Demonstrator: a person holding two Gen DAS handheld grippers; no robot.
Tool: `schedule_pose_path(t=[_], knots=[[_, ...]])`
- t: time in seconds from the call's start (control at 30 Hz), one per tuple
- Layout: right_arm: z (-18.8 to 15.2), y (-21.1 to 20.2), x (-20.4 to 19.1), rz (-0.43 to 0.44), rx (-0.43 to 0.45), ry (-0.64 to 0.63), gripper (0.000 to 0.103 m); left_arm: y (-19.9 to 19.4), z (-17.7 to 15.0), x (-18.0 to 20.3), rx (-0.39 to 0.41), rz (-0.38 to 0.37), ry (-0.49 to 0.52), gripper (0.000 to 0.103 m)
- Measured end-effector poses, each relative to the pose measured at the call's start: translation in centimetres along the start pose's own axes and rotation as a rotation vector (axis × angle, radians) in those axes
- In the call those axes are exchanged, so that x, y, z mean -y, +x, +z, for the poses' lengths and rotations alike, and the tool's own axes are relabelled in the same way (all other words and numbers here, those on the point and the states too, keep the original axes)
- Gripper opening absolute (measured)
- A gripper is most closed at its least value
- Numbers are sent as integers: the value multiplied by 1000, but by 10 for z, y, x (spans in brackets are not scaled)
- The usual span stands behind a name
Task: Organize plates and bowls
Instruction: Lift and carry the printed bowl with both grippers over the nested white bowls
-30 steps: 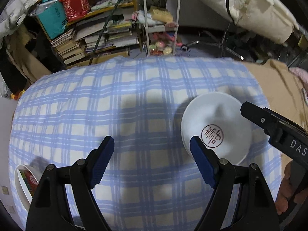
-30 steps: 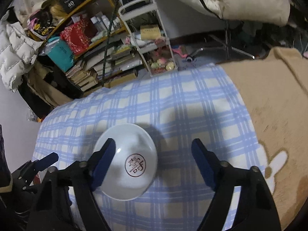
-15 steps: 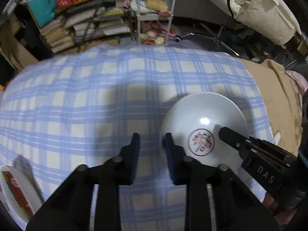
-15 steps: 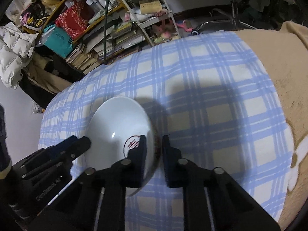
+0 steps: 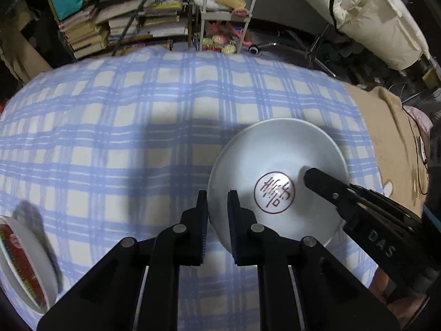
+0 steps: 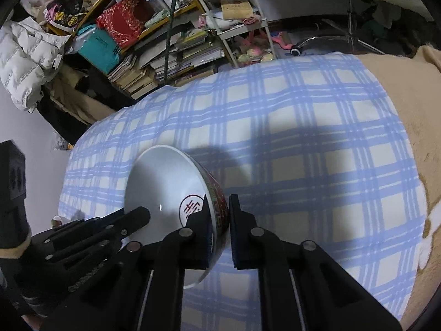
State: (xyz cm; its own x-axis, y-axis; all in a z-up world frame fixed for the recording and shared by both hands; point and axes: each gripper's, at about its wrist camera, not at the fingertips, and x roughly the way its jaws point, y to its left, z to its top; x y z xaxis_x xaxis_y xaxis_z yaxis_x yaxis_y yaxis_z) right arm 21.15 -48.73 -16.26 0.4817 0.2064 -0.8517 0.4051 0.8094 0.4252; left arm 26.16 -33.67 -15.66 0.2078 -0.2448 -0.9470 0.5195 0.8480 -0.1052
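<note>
**Both grippers clamp one bowl**

A blue plaid cloth (image 5: 137, 138) covers the surface; on its near right sits a white bowl (image 5: 275, 160) with a red emblem; the left gripper (image 5: 217, 220) has just closed onto the bowl's left rim, one finger inside; the right gripper (image 6: 219, 220) has just closed, pinching the right rim; a second bowl (image 5: 24, 262) lies at the near left edge.

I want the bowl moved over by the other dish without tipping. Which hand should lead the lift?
Probably the left: the left gripper grips the bowl rim on the side toward the other dish. The right gripper clamps the opposite rim.
</note>
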Motion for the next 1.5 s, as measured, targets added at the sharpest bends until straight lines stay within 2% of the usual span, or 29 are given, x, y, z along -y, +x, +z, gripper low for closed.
schedule_pose_path(t=[0.37,0.5,0.67,0.8,1.17,1.5], knots=[[-11,-24,-72,54,35,-130,12,-89,-24,-44,144,53,1,14],[-19,-31,-104,102,40,-175,11,-117,-34,-72,172,57,-43,14],[-37,-30,-147,143,15,-259,11,-149,-50,-104,205,113,-78,14],[-52,-30,-179,177,9,-312,11,-168,-68,-137,214,121,-127,14],[-80,-23,-245,237,-4,-407,11,-195,-112,-196,251,134,-238,14],[-103,-3,-281,189,-27,-523,11,-173,-146,-235,247,88,-352,14]])
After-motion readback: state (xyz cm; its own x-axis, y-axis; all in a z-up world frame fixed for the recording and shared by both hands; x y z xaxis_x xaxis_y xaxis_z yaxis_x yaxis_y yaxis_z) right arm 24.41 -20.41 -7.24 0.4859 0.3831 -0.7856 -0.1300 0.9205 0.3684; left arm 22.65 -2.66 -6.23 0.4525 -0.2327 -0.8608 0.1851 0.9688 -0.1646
